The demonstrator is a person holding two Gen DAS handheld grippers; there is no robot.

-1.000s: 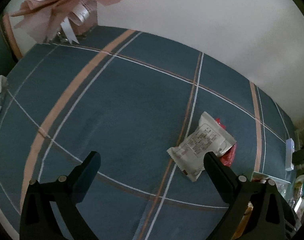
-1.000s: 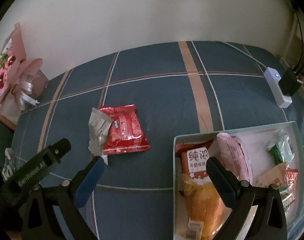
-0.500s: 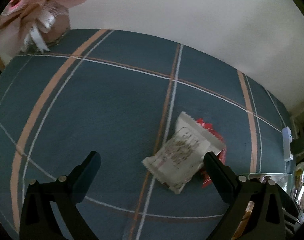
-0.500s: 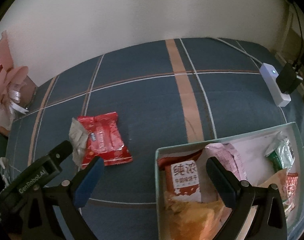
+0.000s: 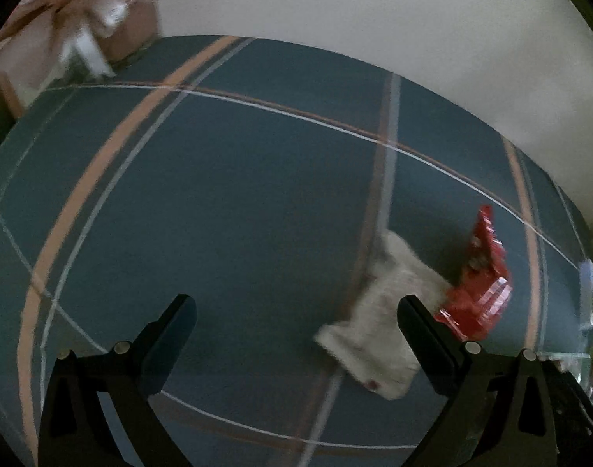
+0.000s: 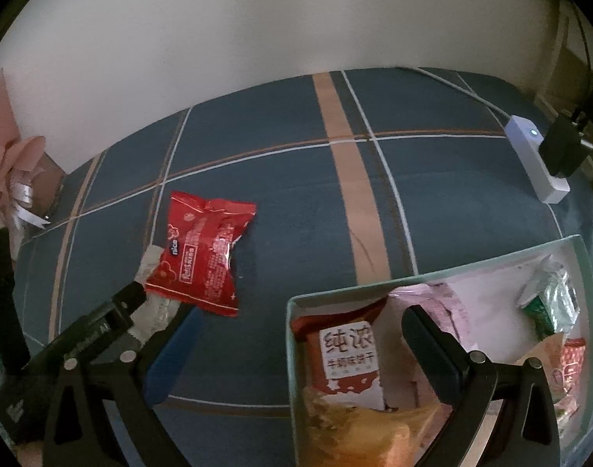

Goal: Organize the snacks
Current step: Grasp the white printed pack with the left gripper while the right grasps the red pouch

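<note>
two loose snack packets lie on a plaid cloth beside a half-filled box

in the left wrist view, the left gripper [image 5: 296, 313] fills the bottom of the frame with its two black fingers spread wide and nothing between them. its right finger overlaps the near edge of a blurred white plastic snack packet [image 5: 378, 319], low and right of centre; whether they touch cannot be told. just beyond it, towards the right edge, a crinkled red foil snack packet [image 5: 481, 284] rests partly against the white one.

in the right wrist view, the right gripper [image 6: 302, 329] also stands wide apart and empty, its right finger over the pale green open box [image 6: 335, 294] at lower right. the box holds several packets, among them a red and white biscuit pack [image 6: 347, 354] with printed characters. left of centre the red packet [image 6: 203, 257] overlaps the white one [image 6: 154, 303], and the left gripper's black body reaches in from the lower left.

everything sits on a dark blue tablecloth with tan and white stripes [image 6: 296, 202]. farther back, a white power strip [image 6: 537, 159] lies at the upper right, and a pink paper-wrapped bouquet with ribbon [image 6: 8, 171] at the left edge, against a plain pale wall [image 6: 277, 19].
</note>
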